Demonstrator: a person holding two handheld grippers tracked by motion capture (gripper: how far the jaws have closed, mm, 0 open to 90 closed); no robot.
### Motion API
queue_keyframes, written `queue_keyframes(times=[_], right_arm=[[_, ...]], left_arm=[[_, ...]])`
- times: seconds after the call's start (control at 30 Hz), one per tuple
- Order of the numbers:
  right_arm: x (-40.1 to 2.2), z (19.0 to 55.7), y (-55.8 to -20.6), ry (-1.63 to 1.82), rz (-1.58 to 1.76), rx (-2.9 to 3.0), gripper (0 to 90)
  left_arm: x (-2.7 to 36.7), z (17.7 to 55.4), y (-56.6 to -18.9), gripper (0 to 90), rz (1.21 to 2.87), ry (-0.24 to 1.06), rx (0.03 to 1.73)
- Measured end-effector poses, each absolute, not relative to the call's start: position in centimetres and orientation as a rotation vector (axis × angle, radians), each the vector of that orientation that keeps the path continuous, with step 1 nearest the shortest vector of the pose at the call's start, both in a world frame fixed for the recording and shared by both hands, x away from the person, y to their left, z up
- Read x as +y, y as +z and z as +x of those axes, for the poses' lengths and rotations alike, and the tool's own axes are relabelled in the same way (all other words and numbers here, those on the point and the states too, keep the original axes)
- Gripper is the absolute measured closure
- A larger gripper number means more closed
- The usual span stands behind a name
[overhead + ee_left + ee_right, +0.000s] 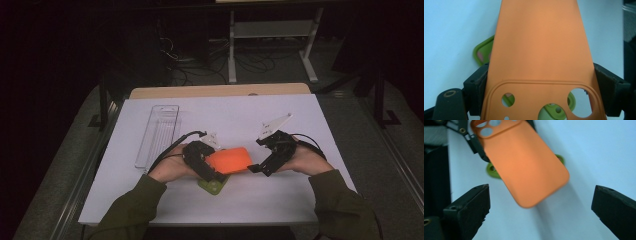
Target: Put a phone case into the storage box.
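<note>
An orange phone case [229,160] with camera cut-outs hangs just above the white table, held across its camera end by my left gripper [214,167], which is shut on it. In the left gripper view the orange phone case [539,50] runs away from me between the two black jaws. A green phone case [214,186] lies on the table under it, and its green edge [482,51] peeks out at the left. My right gripper [257,167] is open a little to the right of the orange phone case [524,165], whose free end lies short of its wide-apart jaws.
A clear plastic tray [157,134] lies at the back left of the white table [300,200]. A wooden board edge [220,91] shows behind the table. Beyond it are a dark floor, cables and white desk legs [310,55].
</note>
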State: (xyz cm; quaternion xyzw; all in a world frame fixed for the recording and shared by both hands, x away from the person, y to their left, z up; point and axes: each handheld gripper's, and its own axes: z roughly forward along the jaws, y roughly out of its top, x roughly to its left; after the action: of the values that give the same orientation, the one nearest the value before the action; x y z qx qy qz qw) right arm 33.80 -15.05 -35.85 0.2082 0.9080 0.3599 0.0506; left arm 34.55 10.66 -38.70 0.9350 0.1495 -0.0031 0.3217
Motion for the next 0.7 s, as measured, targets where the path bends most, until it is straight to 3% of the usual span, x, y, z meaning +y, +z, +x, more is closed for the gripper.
queue_keyframes(times=[0.7], right_arm=[[-17.0, 31.5, -39.1, 1.234, 1.067, 2.484, 2.6]], left_arm=[[11.0, 35.3, -38.6, 15.7, 2.412, 0.093, 0.659]])
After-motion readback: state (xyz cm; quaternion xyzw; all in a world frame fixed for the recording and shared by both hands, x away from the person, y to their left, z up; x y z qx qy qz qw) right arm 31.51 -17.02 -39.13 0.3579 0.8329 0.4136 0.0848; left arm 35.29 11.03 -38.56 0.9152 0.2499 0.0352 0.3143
